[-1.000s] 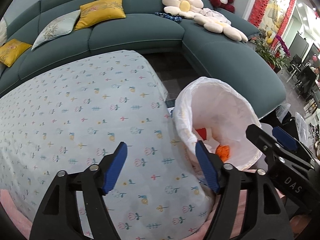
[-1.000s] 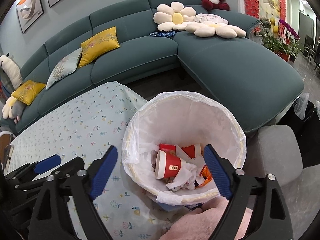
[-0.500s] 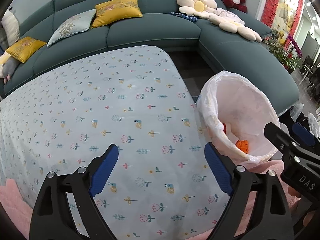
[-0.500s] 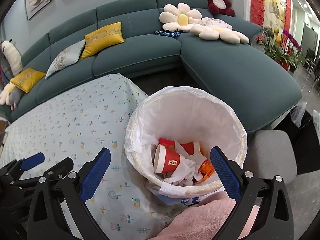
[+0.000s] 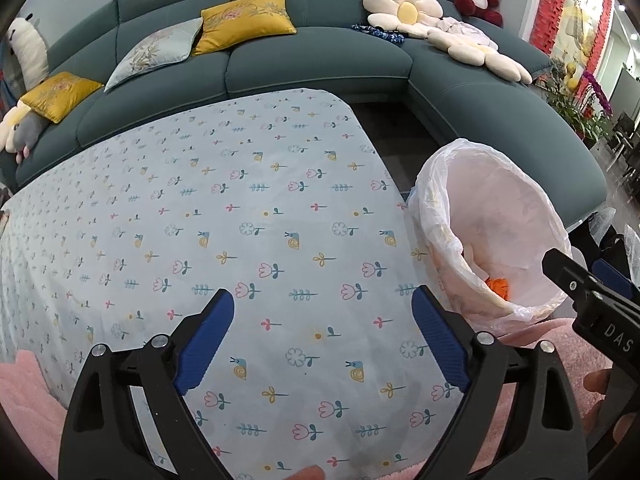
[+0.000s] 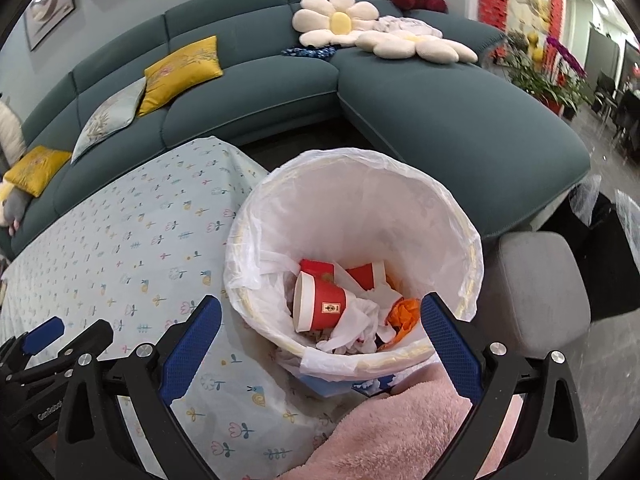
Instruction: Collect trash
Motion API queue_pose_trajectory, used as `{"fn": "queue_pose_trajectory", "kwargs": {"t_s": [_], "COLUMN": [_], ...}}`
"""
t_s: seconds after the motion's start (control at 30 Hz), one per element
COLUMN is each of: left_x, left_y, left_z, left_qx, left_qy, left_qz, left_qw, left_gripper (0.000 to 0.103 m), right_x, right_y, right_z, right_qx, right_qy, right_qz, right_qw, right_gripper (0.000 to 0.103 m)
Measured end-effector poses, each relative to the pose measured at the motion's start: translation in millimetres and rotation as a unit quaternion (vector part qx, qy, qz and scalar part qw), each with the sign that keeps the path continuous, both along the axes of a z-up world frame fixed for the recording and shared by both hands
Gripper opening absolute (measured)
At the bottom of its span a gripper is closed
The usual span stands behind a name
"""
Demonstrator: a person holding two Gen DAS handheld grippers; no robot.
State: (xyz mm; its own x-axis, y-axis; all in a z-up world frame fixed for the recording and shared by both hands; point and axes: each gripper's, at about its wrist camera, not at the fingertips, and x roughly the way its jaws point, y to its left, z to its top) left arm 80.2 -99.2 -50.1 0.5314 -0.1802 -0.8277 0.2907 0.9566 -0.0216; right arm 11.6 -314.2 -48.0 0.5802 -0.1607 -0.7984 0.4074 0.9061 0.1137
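Note:
A trash bin with a white plastic liner (image 6: 360, 184) stands at the table's right end; it also shows in the left wrist view (image 5: 500, 200). Inside lie red paper cups (image 6: 324, 306), crumpled white tissue (image 6: 360, 320) and an orange scrap (image 6: 404, 312). My right gripper (image 6: 320, 344) is open and empty, held above the bin's near rim. My left gripper (image 5: 324, 336) is open and empty above the flower-print tablecloth (image 5: 200, 220), left of the bin. No loose trash shows on the cloth.
A teal corner sofa (image 5: 320, 60) with yellow cushions (image 5: 244, 20) and flower pillows (image 5: 404, 12) wraps behind the table. A grey stool (image 6: 536, 280) stands right of the bin. Pink fluffy fabric (image 6: 384, 432) lies under the right gripper. Plants (image 6: 536, 64) stand far right.
My left gripper has swung left, away from the bin and over the tablecloth, and its jaws have widened. My right gripper has stayed over the bin, jaws opening a little wider.

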Motion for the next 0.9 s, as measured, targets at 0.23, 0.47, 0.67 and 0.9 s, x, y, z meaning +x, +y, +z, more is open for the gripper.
{"fn": "queue_pose_trajectory", "kwargs": {"t_s": [0.23,0.47,0.67,0.9], "left_x": [-2,-3,-2,-3], "left_y": [-6,-7,-7,-10], "left_z": [-1,-3,-3,-3], "left_qx": [0.005,0.006,0.010,0.015], "left_qy": [0.000,0.001,-0.002,-0.006], "left_qz": [-0.005,-0.001,0.002,0.002], "left_qw": [1.0000,1.0000,0.9999,0.9999], "left_gripper": [0.086,0.088,0.088,0.088], "right_x": [2,4,4,3], "right_y": [11,22,18,14], "right_z": [3,4,3,1], "right_qx": [-0.028,-0.053,-0.043,-0.032], "right_qy": [0.003,0.008,0.008,0.007], "right_qz": [0.016,0.030,0.022,0.017], "right_qw": [0.999,0.998,0.999,0.999], "right_gripper": [0.096,0.096,0.096,0.096]}}
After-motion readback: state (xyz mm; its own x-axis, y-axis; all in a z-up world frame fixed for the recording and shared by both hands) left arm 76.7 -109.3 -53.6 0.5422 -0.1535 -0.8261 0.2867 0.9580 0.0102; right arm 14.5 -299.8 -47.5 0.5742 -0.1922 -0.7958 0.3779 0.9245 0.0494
